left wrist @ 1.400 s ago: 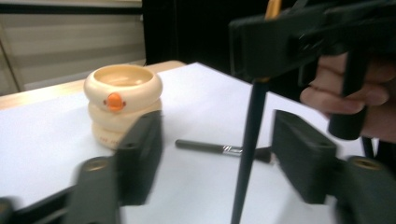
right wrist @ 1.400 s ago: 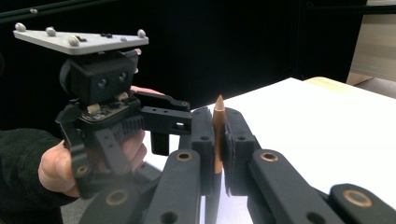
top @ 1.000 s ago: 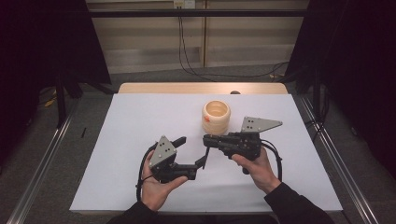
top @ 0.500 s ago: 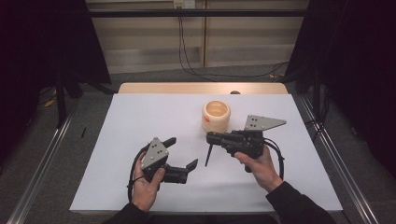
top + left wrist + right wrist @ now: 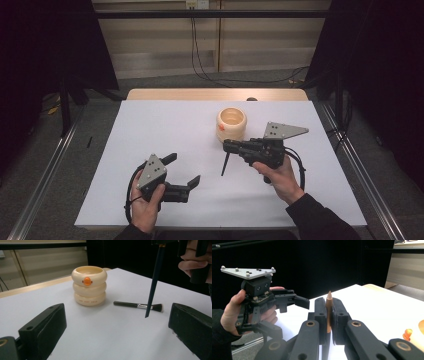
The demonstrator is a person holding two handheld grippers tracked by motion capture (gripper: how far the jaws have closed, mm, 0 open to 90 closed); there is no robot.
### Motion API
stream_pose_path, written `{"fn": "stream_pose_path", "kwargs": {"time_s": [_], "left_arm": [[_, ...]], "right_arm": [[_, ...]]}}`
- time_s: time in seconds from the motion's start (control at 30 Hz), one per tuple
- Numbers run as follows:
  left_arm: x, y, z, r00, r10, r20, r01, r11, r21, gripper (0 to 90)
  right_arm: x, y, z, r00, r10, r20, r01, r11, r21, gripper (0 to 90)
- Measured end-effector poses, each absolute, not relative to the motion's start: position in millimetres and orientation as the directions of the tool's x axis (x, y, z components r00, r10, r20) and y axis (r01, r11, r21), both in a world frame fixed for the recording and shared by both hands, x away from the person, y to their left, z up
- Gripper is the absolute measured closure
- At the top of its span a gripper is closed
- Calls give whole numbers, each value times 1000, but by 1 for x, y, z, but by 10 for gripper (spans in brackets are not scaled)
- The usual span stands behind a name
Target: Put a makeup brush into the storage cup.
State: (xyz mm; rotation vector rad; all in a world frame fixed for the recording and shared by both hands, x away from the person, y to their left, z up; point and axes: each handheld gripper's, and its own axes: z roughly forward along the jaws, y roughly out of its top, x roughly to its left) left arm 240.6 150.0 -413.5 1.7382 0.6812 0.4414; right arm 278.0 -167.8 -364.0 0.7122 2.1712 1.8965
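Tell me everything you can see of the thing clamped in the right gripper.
It is a slim dark stick, probably a brush handle, tapering to a point. The right gripper is shut on its upper end, where a copper-coloured tip pokes up between the jaws. It hangs nearly upright, point down above the white table, touching nothing else. It hangs in front of the makeup brush lying flat beside the cream duck-faced pot.
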Motion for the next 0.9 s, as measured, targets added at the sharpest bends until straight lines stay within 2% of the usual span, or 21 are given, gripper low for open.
{"fn": "stream_pose_path", "kwargs": {"time_s": [0.37, 0.43, 0.5, 0.63, 0.8, 0.9], "left_arm": [[232, 168, -425, 790, 611, -51, 207, -187, 960, 15], [230, 170, -429, 784, 620, -22, 194, -211, 958, 8], [233, 171, -432, 784, 617, -66, 226, -184, 957, 14], [232, 172, -433, 773, 633, -52, 222, -193, 956, 12], [233, 177, -432, 751, 653, -96, 257, -156, 954, 8], [233, 180, -433, 745, 661, -91, 255, -157, 954, 10]], "right_arm": [[283, -173, -363, -861, 480, 168, 232, 77, 970, 850], [285, -174, -363, -858, 486, 166, 232, 78, 970, 850], [287, -177, -360, -856, 490, 162, 226, 74, 971, 851], [291, -184, -357, -847, 508, 159, 222, 66, 973, 850], [298, -188, -357, -836, 525, 158, 228, 71, 971, 850], [303, -191, -354, -831, 535, 150, 221, 70, 973, 851]]}}
